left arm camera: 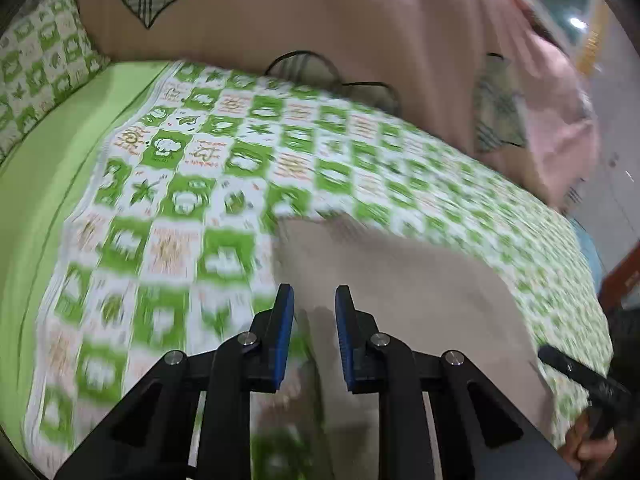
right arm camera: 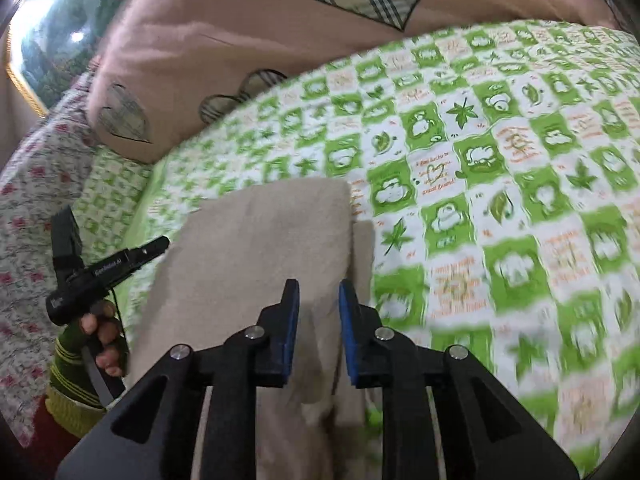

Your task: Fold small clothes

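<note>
A small beige garment (right arm camera: 264,248) lies folded flat on the green-and-white checked bedspread (right arm camera: 500,160). In the right wrist view my right gripper (right arm camera: 319,292) hovers open over the garment's near right part, holding nothing. In the left wrist view the garment (left arm camera: 400,292) lies ahead and right of my left gripper (left arm camera: 314,298), which is open and empty above its near left edge. The left gripper's body, held in a hand, shows at the left of the right wrist view (right arm camera: 100,272). The right gripper's tip shows at the lower right of the left wrist view (left arm camera: 576,372).
A pink duvet with plaid heart patches (right arm camera: 240,40) is heaped along the far side of the bed. A matching checked pillow (left arm camera: 36,72) lies far left on a plain green sheet (left arm camera: 60,152). A floral fabric (right arm camera: 28,200) lies at the left.
</note>
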Tool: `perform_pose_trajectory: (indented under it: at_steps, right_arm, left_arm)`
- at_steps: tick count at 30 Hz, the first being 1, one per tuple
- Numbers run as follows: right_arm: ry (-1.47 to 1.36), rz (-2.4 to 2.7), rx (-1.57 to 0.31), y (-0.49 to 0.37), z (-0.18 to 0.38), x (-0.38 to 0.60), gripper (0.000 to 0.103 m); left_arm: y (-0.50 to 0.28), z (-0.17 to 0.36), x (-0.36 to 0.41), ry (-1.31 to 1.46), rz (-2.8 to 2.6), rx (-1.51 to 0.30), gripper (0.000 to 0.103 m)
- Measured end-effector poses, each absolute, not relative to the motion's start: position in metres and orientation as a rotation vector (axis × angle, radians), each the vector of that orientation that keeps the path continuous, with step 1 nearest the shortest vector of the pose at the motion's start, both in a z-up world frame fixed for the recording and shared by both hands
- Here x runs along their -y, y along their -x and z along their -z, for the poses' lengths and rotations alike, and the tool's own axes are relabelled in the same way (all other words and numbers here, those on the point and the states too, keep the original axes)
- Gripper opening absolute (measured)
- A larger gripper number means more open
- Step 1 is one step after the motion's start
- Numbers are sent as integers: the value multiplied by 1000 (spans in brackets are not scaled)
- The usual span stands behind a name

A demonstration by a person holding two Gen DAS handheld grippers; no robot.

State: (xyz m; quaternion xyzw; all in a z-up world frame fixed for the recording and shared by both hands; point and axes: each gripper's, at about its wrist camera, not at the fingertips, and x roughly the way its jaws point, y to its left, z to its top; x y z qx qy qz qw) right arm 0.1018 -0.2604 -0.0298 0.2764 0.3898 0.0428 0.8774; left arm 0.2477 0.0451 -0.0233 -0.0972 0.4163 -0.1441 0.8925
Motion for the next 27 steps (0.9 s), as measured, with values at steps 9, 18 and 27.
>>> perform_pose_trajectory:
  at_steps: [9, 18, 27]
  right_arm:
    - [-512, -193, -805, -46, 25, 218, 21]
    - [-544, -55, -939, -71, 75, 232, 18]
    - [-470, -132, -929, -14, 50, 205, 21]
  left_arm:
    - [-126, 24, -38, 234, 390, -865, 22]
    - [-129, 58, -34, 220, 348, -921, 56]
    - [-73, 33, -28, 193, 448, -890, 48]
